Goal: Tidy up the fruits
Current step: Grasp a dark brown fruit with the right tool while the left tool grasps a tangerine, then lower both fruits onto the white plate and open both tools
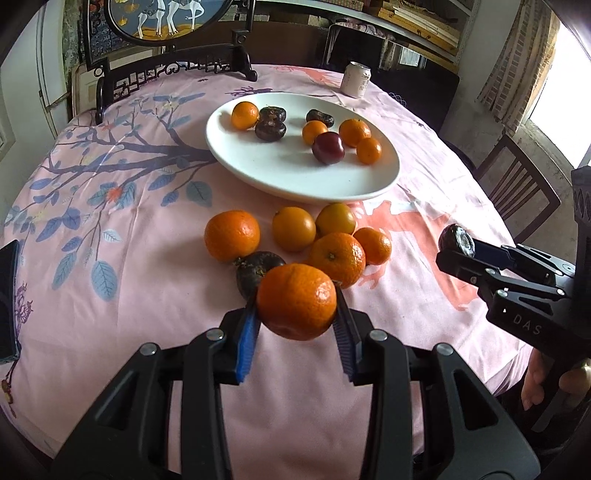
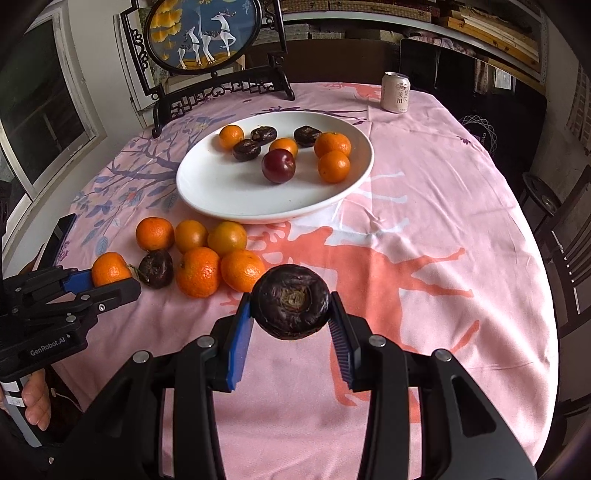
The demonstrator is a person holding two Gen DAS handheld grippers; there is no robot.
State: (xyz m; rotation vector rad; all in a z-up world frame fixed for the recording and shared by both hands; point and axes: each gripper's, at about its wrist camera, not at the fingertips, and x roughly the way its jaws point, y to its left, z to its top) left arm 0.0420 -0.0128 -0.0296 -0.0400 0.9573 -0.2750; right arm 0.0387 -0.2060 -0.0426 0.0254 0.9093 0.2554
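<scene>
Fruits roughly half sorted: the white plate (image 2: 207,199) on the counter (image 2: 424,229) holds four oranges, three dark fruits and a red plum (image 2: 278,165), while six pieces wait in a cluster (image 2: 207,254) just beside it. Left tool (image 1: 297,314) pinches an orange (image 1: 296,301); right tool (image 2: 291,314) pinches a dark fruit (image 2: 290,301).

Place was home dining room. I worked at round table under pink floral tablecloth (image 2: 424,229). White plate (image 2: 207,192) of fruit sat near table centre. At 11 o'clock stood carved dark wooden screen (image 2: 207,37) with round deer painting. At 1 o'clock, drink can (image 2: 396,92). Dark wooden dining chair (image 1: 517,181) at 3 o'clock. Behind, at 12 to 2 o'clock, cluttered shelves (image 1: 417,26); curtained window (image 1: 554,74) at 2 o'clock.
</scene>
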